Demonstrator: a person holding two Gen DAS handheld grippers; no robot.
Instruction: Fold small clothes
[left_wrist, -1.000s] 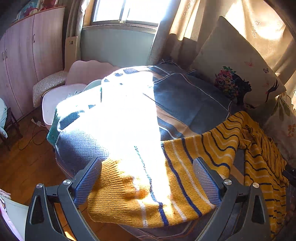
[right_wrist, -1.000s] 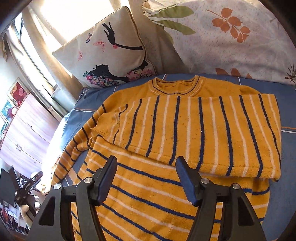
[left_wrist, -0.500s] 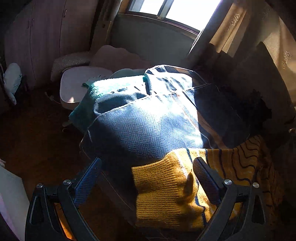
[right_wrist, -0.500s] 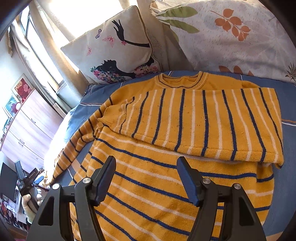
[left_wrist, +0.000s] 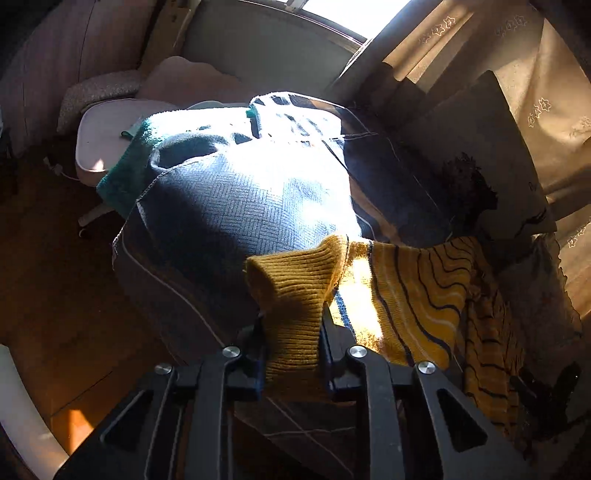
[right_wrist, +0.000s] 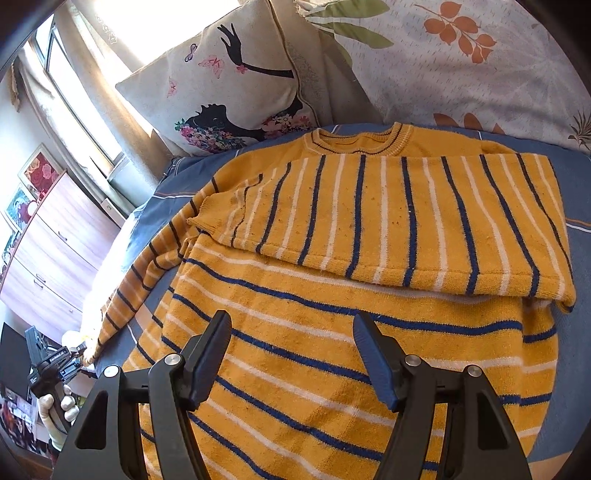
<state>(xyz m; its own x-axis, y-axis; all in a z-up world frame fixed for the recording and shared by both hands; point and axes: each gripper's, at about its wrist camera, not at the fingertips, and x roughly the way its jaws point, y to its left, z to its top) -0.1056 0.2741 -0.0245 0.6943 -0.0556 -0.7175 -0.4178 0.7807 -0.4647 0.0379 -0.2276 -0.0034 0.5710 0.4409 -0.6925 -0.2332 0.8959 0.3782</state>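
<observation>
A yellow sweater (right_wrist: 351, 302) with navy and white stripes lies flat on the blue bedspread (right_wrist: 580, 251). Its right sleeve (right_wrist: 406, 229) is folded across the chest. Its left sleeve (right_wrist: 147, 280) stretches out to the bed's left edge. My left gripper (left_wrist: 293, 332) is shut on that sleeve's ribbed cuff (left_wrist: 295, 291) at the bed's edge; it also shows small in the right wrist view (right_wrist: 70, 362). My right gripper (right_wrist: 295, 354) is open and empty, hovering over the sweater's lower body.
A cushion with a black silhouette print (right_wrist: 229, 96) and a leaf-print pillow (right_wrist: 461, 62) lean at the head of the bed. A wooden dresser (right_wrist: 55, 251) stands left. A pale chair (left_wrist: 107, 125) and a green towel (left_wrist: 129, 166) lie beyond the bed. Wooden floor (left_wrist: 55, 295) lies below.
My left gripper has moved in on the sleeve cuff and shut on it; it was open before. My right gripper has stayed open and drifted slightly over the sweater.
</observation>
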